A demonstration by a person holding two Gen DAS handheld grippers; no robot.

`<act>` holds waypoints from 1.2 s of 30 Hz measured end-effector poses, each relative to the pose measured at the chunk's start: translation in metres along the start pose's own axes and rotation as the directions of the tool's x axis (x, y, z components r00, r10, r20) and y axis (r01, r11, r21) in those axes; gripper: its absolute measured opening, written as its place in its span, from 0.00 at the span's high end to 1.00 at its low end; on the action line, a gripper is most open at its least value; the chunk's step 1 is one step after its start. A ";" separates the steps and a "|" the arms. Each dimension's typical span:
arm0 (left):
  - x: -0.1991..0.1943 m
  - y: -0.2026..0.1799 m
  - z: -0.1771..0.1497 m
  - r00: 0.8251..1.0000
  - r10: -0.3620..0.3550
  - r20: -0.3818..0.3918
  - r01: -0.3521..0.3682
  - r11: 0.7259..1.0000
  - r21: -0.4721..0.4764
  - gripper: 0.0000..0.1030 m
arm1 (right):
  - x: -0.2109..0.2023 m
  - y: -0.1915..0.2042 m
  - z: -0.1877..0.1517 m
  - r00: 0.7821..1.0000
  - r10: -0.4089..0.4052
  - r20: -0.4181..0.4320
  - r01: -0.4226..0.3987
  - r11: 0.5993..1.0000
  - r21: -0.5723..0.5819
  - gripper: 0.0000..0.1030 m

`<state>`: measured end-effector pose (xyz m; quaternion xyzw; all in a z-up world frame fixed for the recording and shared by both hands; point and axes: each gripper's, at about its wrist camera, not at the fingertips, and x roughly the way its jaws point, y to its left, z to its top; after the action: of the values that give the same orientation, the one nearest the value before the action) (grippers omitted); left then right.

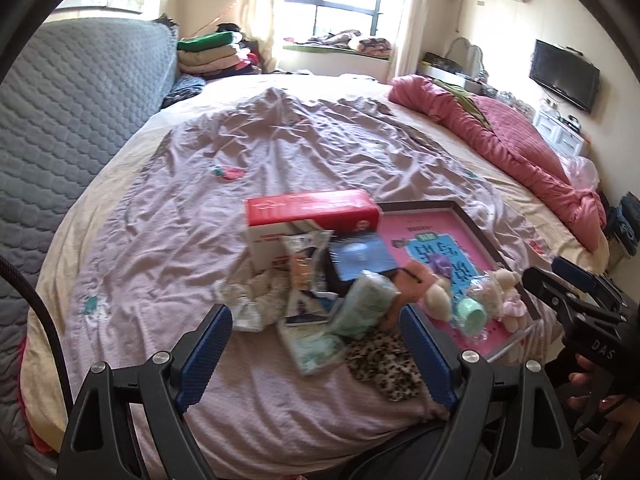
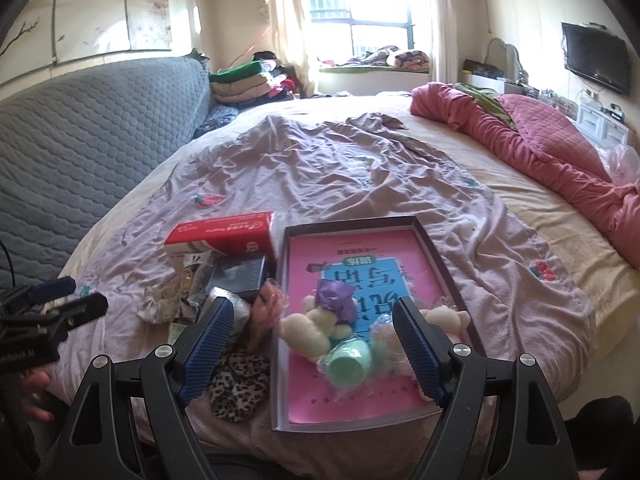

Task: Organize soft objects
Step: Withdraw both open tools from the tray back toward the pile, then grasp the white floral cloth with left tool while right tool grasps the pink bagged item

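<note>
A shallow box lid with a pink sheet inside (image 2: 400, 404) (image 1: 432, 228) lies on the bed. In it lie cream plush toys (image 2: 304, 332) (image 1: 438, 298), a purple soft piece (image 2: 336, 294) and a mint green piece in clear wrap (image 2: 350, 364) (image 1: 472, 314). Left of it is a pile: a red and white box (image 1: 308, 206) (image 2: 220, 234), a dark blue box (image 1: 360, 256), wrapped packets (image 1: 364, 304), a peach plush (image 2: 266, 312) and a leopard-print cloth (image 1: 384, 364) (image 2: 238, 380). My left gripper (image 1: 316, 322) is open over the pile. My right gripper (image 2: 314, 312) is open over the lid.
The bed has a wrinkled lilac sheet (image 1: 248, 152). A grey quilted headboard (image 1: 72, 120) stands at the left. A pink quilt (image 2: 560, 160) lies bunched at the right. Folded clothes (image 2: 244, 84) are stacked at the back. A TV (image 2: 596, 56) hangs on the right wall.
</note>
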<state>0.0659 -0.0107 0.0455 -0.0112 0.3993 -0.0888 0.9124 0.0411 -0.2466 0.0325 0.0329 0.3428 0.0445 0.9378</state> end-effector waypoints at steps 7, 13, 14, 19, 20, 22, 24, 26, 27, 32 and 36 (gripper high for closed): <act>-0.003 0.029 -0.003 0.999 0.036 -0.005 -0.037 0.999 -0.036 0.17 | 0.004 0.013 0.000 1.000 0.026 -0.006 -0.026 1.000 -0.017 0.20; -0.003 0.045 -0.010 0.998 0.055 -0.019 -0.056 0.997 -0.059 0.17 | 0.010 0.026 -0.002 0.999 0.041 -0.025 -0.042 0.998 -0.047 0.19; -0.002 0.047 -0.011 0.998 0.055 -0.022 -0.056 0.996 -0.064 0.17 | 0.011 0.028 -0.002 0.999 0.043 -0.027 -0.045 0.998 -0.053 0.19; 0.002 0.053 -0.014 0.998 0.054 -0.036 -0.057 0.996 -0.072 0.17 | 0.017 0.034 -0.006 0.998 0.056 -0.039 -0.058 0.996 -0.062 0.19; 0.002 0.054 -0.015 0.998 0.053 -0.038 -0.055 0.996 -0.073 0.17 | 0.019 0.036 -0.007 0.997 0.063 -0.043 -0.066 0.996 -0.059 0.19; 0.003 0.056 -0.017 0.998 0.055 -0.039 -0.058 0.995 -0.077 0.17 | 0.021 0.039 -0.009 0.996 0.070 -0.054 -0.074 0.995 -0.064 0.19; 0.004 0.058 -0.018 0.997 0.062 -0.043 -0.065 0.995 -0.080 0.17 | 0.022 0.043 -0.011 0.995 0.076 -0.058 -0.080 0.994 -0.074 0.19; 0.007 0.061 -0.020 0.997 0.063 -0.050 -0.067 0.994 -0.087 0.17 | 0.024 0.047 -0.014 0.995 0.081 -0.062 -0.086 0.992 -0.087 0.19; 0.008 0.063 -0.021 0.997 0.062 -0.052 -0.067 0.994 -0.090 0.17 | 0.026 0.048 -0.015 0.994 0.083 -0.068 -0.089 0.992 -0.092 0.19; 0.016 0.067 -0.025 0.996 0.057 -0.066 -0.063 0.993 -0.102 0.17 | 0.035 0.055 -0.022 0.991 0.096 -0.090 -0.105 0.990 -0.100 0.19; 0.024 0.065 -0.030 0.996 0.048 -0.080 -0.056 0.994 -0.097 0.17 | 0.044 0.061 -0.029 0.988 0.108 -0.111 -0.120 0.986 -0.112 0.19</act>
<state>0.0703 0.0508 0.0015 -0.0424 0.4385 -0.0453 0.8966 0.0518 -0.1802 -0.0118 -0.0056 0.3855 0.1202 0.9148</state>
